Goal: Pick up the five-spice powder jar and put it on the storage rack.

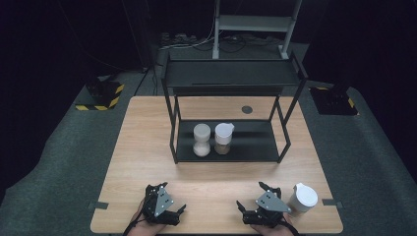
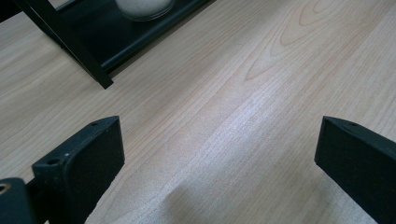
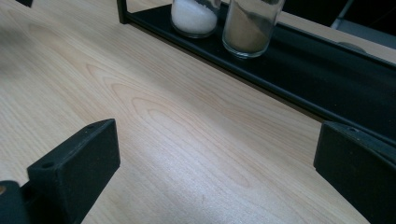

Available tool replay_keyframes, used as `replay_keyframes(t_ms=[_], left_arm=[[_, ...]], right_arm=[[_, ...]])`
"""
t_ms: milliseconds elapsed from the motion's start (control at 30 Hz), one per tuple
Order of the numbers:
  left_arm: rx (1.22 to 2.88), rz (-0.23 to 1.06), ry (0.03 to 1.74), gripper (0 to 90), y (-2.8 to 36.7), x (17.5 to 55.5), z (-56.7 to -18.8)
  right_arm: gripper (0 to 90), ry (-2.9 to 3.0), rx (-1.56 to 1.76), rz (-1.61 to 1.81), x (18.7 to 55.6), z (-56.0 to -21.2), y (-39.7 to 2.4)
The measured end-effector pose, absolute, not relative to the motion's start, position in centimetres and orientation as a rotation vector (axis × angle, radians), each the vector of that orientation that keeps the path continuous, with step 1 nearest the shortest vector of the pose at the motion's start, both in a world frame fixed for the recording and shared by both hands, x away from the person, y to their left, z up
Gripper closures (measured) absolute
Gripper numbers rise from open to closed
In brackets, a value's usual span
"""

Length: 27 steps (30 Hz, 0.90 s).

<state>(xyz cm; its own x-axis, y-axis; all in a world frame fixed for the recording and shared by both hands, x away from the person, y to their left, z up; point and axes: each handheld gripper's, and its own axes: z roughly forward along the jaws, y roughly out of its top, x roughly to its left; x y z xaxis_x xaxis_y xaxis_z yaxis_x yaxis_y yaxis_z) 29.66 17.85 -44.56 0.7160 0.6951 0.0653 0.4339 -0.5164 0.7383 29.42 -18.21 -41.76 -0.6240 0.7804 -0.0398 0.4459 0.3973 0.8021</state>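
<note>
Pale wood-grain tabletop [image 1: 147, 147]. Left gripper [image 1: 172, 209] and right gripper [image 1: 248, 204] rest at near edge, jaws wide apart, holding nothing. White-lidded clear jar [image 1: 301, 198] stands just beside right gripper. Farther: black metal two-tier rack [image 1: 231, 73]; lower shelf holds white-powder jar [image 1: 201, 140] touching brown-powder jar [image 1: 223, 138].

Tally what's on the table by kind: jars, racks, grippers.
Jars with white lids: 3 (white-filled jar and brown-filled jar on the rack's lower shelf, third jar beside the right gripper)
Black rack: 1
Grippers: 2 (the other is the left gripper)
Total: 6
</note>
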Motion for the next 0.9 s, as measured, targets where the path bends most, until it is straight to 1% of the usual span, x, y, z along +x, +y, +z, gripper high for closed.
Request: replay_keyframes(t_ms=[333, 533, 900], left_arm=[[2.189, 0.461, 0.856, 1.6, 17.9, 29.7, -44.6], [2.189, 0.461, 0.853, 1.6, 17.9, 29.6, -44.6], [2.186, 0.457, 0.858, 1.6, 17.9, 29.7, -44.6]], right_arm=[[0.0, 2.246, 1.030, 1.127, 28.8, -40.0, -18.5], [0.0, 2.212, 1.043, 1.166, 28.5, -38.6, -19.3], [0.0, 2.189, 1.052, 1.204, 28.3, -37.3, -20.4]])
